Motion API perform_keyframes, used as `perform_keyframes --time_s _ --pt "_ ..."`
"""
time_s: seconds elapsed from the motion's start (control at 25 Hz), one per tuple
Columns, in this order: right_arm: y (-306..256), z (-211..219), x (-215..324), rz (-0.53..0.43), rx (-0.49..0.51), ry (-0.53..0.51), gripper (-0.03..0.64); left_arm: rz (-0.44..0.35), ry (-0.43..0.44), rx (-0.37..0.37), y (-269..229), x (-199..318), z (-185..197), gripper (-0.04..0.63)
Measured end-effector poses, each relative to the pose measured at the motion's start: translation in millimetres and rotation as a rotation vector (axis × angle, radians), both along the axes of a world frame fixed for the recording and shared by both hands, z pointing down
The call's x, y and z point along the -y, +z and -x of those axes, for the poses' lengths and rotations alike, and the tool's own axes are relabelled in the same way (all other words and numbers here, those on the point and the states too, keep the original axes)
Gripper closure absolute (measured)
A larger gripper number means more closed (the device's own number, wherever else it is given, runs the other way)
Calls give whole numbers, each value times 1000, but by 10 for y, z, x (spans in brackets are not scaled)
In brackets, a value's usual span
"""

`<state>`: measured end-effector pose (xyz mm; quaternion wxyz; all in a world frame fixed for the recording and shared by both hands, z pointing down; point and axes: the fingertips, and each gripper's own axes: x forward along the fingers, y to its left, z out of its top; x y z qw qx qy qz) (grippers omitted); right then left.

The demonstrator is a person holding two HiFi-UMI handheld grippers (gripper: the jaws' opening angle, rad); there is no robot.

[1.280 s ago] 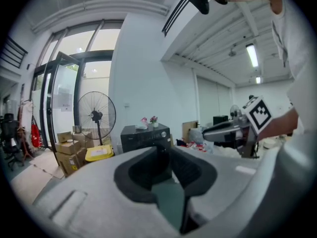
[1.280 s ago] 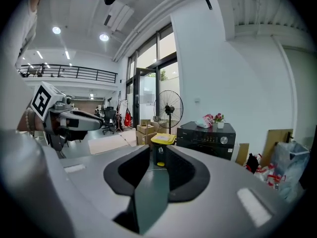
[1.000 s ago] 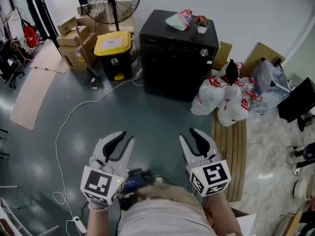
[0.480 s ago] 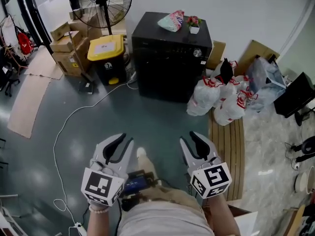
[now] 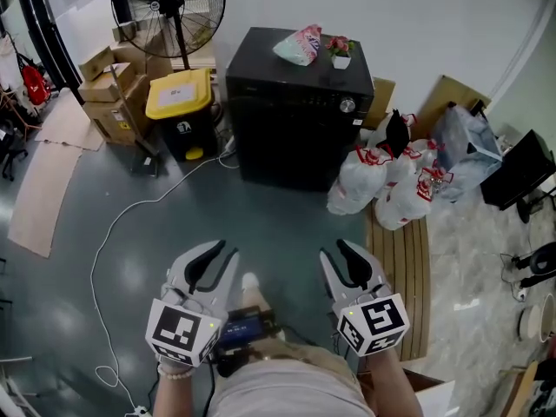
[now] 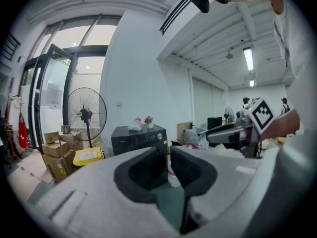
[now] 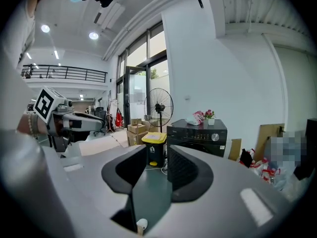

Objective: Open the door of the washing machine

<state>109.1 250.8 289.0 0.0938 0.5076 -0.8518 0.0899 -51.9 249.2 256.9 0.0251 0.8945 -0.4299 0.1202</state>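
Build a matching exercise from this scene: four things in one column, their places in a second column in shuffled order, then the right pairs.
Things
1. standing fan
2. yellow-lidded bin
3. potted flowers
4. white bags

Places (as seen in the head view)
A. on top of the washing machine
B. on the floor at the machine's right front corner
C. on the floor just left of the machine
D. against the back wall, behind the bin

Pairs: 1-D, 2-C, 3-A, 4-B
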Motion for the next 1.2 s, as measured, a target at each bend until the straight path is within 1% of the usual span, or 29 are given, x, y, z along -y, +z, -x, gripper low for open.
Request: perform_keyframes --time_s 0.24,0.6,1.2 --pt "30 57 473 21 -7 10 491 9 14 10 45 486 36 517" --pt "-14 173 1183 28 -26 4 491 19 28 5 11 1230 110 517" --pt "56 525 2256 59 -42 1 491 37 24 -5 95 2318 496 517"
